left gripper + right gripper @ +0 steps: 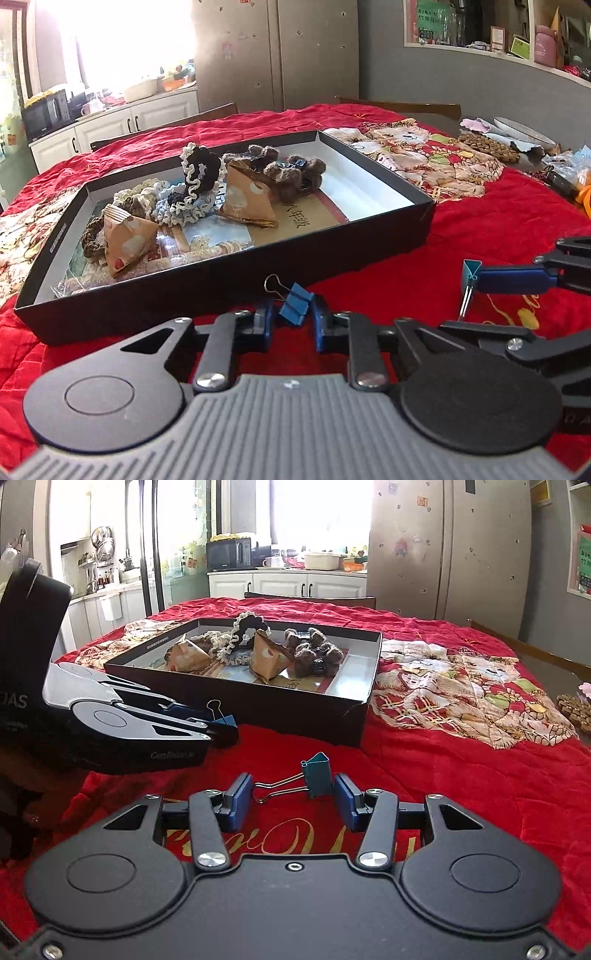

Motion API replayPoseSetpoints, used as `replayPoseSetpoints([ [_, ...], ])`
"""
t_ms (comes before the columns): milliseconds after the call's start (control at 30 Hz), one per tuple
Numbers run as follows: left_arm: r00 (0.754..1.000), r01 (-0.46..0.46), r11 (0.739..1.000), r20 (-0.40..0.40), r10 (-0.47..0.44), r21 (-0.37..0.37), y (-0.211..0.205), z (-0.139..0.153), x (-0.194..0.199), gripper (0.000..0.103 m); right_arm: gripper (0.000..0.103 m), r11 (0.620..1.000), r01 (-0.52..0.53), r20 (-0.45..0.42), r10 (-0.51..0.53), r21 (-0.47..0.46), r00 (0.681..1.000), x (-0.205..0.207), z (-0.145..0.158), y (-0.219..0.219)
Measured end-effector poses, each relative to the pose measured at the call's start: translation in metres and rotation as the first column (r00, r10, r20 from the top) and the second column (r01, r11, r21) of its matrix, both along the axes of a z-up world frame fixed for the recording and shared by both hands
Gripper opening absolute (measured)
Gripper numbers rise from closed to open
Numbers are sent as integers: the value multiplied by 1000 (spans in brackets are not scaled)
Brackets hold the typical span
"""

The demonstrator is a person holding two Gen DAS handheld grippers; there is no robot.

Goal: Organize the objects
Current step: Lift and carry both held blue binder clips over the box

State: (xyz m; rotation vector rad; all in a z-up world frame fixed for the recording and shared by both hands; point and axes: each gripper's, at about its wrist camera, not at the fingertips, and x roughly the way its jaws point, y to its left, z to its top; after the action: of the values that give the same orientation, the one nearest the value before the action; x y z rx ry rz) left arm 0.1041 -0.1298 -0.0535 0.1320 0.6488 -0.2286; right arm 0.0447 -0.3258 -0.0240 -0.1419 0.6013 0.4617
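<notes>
The left gripper [293,314] pinches a small blue metal binder clip [295,308] with wire handles, just before the shallow black cardboard box [236,266]. The right gripper [293,794] stands spread around a teal metal binder clip [317,775] lying on the red quilted cloth [461,794], pads not pressing it.

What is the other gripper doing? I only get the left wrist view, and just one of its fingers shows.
Observer: The teal clip sits between both fingers of the right gripper.
Operator: Which way do its wire handles go?
Observer: Sideways, toward its left finger.
Operator: Is my blue clip squeezed?
Observer: Seen from the side, the left gripper looks closed on the blue clip.
</notes>
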Motion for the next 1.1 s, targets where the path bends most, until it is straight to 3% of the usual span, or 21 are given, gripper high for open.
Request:
replayPoseSetpoints([
  [400,998,57,997,3,-57,-60,12,6,-13,20,47,1000,-8,14,8,16,1000,-3,7,3],
  [633,994,102,992,46,-99,-73,17,24,-31,20,47,999,-27,35,27,16,999,-2,16,10],
  [1100,990,61,991,135,-46,-115,53,60,-32,20,47,998,-64,110,61,26,992,13,42,31],
])
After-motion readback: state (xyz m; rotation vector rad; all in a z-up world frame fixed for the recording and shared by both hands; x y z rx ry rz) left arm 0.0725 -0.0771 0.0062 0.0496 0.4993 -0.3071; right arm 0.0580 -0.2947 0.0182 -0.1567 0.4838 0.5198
